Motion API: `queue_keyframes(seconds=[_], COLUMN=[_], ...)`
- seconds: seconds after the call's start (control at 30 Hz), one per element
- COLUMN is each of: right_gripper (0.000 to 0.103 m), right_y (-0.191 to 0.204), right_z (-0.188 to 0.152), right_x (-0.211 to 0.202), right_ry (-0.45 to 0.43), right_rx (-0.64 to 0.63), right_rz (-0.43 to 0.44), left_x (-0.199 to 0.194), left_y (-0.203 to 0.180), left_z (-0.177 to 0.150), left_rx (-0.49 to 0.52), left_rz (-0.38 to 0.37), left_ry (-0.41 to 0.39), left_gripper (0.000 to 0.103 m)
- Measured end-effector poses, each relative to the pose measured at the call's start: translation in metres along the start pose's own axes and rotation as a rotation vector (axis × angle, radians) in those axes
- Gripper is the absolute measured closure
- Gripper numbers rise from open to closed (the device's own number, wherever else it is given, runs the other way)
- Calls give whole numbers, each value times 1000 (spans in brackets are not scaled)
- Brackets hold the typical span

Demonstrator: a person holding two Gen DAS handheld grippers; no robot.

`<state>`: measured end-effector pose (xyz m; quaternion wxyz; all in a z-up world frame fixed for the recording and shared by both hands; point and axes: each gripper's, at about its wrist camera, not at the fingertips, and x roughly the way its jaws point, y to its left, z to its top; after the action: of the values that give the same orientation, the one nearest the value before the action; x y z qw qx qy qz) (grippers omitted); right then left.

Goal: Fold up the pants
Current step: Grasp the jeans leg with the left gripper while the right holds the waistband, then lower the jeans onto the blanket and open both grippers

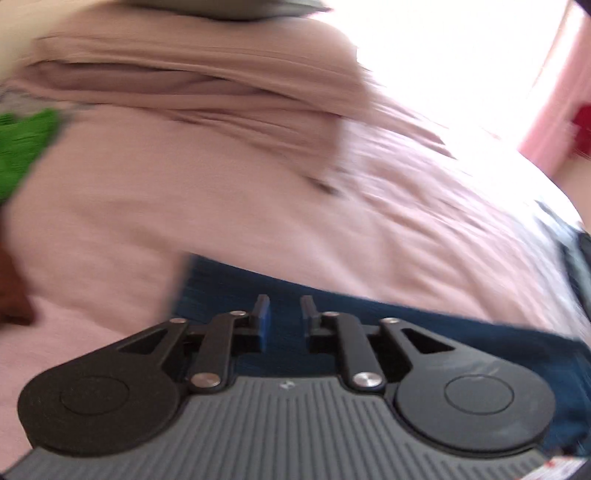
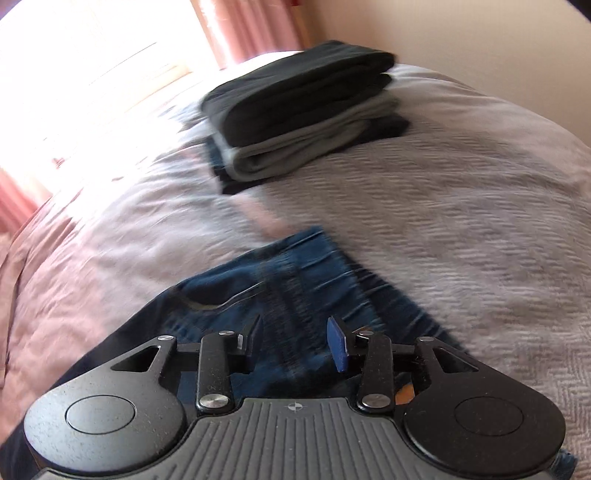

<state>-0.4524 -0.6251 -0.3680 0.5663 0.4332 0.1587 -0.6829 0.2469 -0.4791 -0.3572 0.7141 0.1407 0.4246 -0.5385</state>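
Note:
Blue jeans [image 1: 424, 325] lie flat on a pale pink bedspread [image 1: 110, 229], their edge running across the lower part of the left wrist view. My left gripper [image 1: 284, 312] hovers over them with a narrow gap between its blue-padded fingers and no cloth pinched in the gap. In the right wrist view the jeans [image 2: 295, 258] show a seam and a pocket opening. My right gripper [image 2: 295, 334] stands open above them, its fingers well apart and holding nothing. Both views are blurred by motion.
A stack of folded dark and grey garments [image 2: 303, 110] sits on the bed beyond the jeans. A bunched pink cover [image 1: 184, 85] lies at the far side, with a green item [image 1: 22, 147] and a brown one [image 1: 11, 291] at the left. Pink curtains [image 2: 251, 26] hang by a bright window.

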Motion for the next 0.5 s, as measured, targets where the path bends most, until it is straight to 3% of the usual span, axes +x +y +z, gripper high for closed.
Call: queue_keyframes(seconds=[0.07, 0.13, 0.2, 0.27, 0.3, 0.37, 0.43, 0.5], right_gripper=[67, 67, 67, 64, 61, 61, 61, 61], right_y=[22, 48, 72, 91, 97, 95, 95, 90], right_z=[-13, -30, -55, -89, -109, -143, -139, -126], right_x=[0, 2, 7, 19, 24, 21, 13, 0], right_ry=[29, 53, 100, 213, 252, 194, 216, 211], right_rx=[-63, -187, -307, -479, -605, -824, -804, -718], right_rz=[48, 113, 174, 215, 174, 140, 123, 141], left_x=[2, 7, 21, 38, 34, 24, -2, -37], left_y=[-47, -77, -92, -74, -57, -32, -23, -30], left_z=[-21, -43, -76, -102, -106, -97, -84, -84], left_rx=[91, 183, 296, 365, 310, 128, 21, 26], left_rz=[-104, -130, -77, 77, 68, 111, 139, 165], left_ry=[30, 54, 104, 147, 123, 145, 114, 44], left_gripper=[82, 80, 77, 78, 83, 96, 92, 84])
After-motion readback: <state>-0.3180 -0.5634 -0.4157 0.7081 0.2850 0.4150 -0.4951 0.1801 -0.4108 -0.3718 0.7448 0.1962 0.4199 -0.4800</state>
